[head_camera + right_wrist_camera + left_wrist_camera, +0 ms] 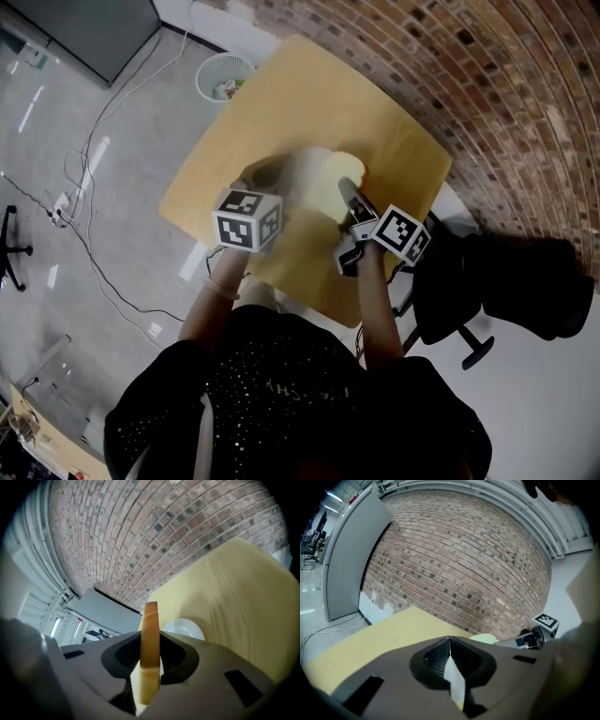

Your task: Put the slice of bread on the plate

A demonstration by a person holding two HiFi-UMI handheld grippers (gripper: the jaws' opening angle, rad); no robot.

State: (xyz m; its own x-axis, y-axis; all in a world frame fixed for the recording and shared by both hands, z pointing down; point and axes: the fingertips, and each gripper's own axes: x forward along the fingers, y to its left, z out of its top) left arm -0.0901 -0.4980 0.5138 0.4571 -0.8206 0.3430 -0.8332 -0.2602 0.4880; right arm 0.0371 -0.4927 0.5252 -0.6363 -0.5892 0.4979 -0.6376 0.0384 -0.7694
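A: How was the left gripper (449, 640) set?
B: Its jaws met at the tips, with a thin white sliver (454, 681) in the seam.
A: And the right gripper (151, 637)?
B: It pinched the slice of bread (151, 616) on edge; the white plate (186, 629) sat beyond on the table (234, 597).

The table (309, 103) was pale yellow wood; the wall (487, 84) showed red-brown bricks with pale mortar. The slice of bread (150, 616) had a golden-brown crust and cream crumb; the plate (187, 630) was white. The left gripper (450, 644) and right gripper (151, 644) were dark grey, their cubes patterned with black-and-white squares. The floor (56, 169) was grey, the wastebasket (223, 75) white mesh.
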